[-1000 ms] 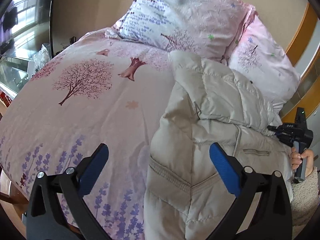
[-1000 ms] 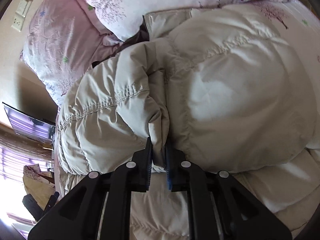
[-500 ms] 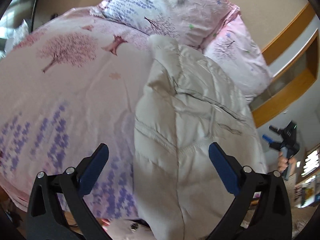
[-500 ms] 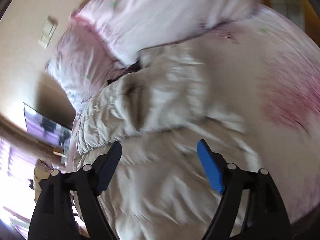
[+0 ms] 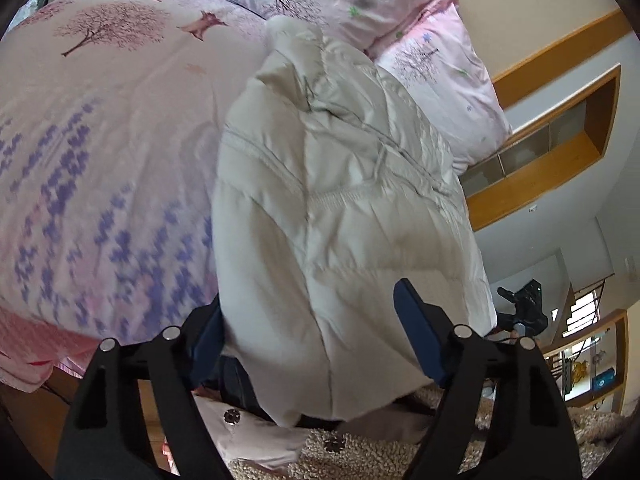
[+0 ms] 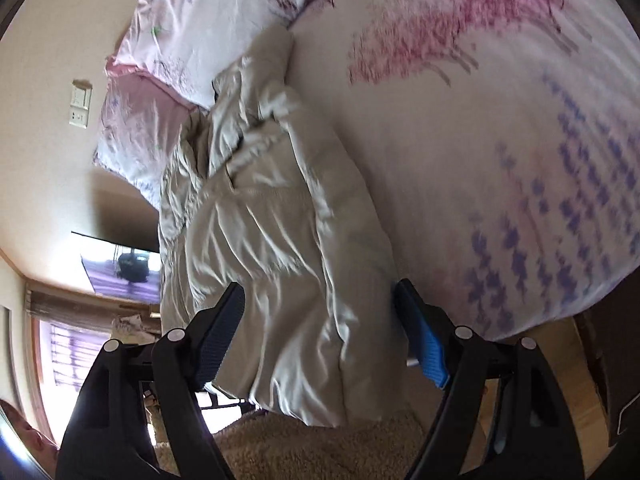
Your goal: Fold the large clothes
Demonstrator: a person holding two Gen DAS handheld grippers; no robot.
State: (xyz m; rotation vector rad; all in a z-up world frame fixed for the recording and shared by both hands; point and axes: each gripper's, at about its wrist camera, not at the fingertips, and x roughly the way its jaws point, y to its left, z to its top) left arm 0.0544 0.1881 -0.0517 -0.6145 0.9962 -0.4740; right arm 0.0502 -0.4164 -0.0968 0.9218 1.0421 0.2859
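Straddling the near end of the puffy jacket (image 5: pixel 340 240), the left gripper (image 5: pixel 316 332) has its jaws spread wide, one blue pad on each side of the hem end, gripping nothing that I can make out; the padding bulges up between them. The right gripper (image 6: pixel 320 340) stands likewise wide apart, its pads flanking the same near end of the jacket (image 6: pixel 280 248), and I cannot tell whether either pad presses the cloth.

Out from the grippers, the jacket lies as a narrow beige strip on the floral bedspread (image 5: pixel 100 140). Its sides look already turned in over the middle, with a sleeve or flap lying along the top, so the lengthwise folding seems done. What appears left is the crosswise fold, bringing one end over the other to make a compact bundle, then tidying.

The jacket's long axis runs from the bed edge nearest the grippers straight away toward the pillows (image 5: pixel 400 12). Its collar end points at the pillows and touches them, while the hem end hangs slightly over the bed edge. Across its width it sits toward one side of the bedspread, leaving the broad printed part bare beside it.
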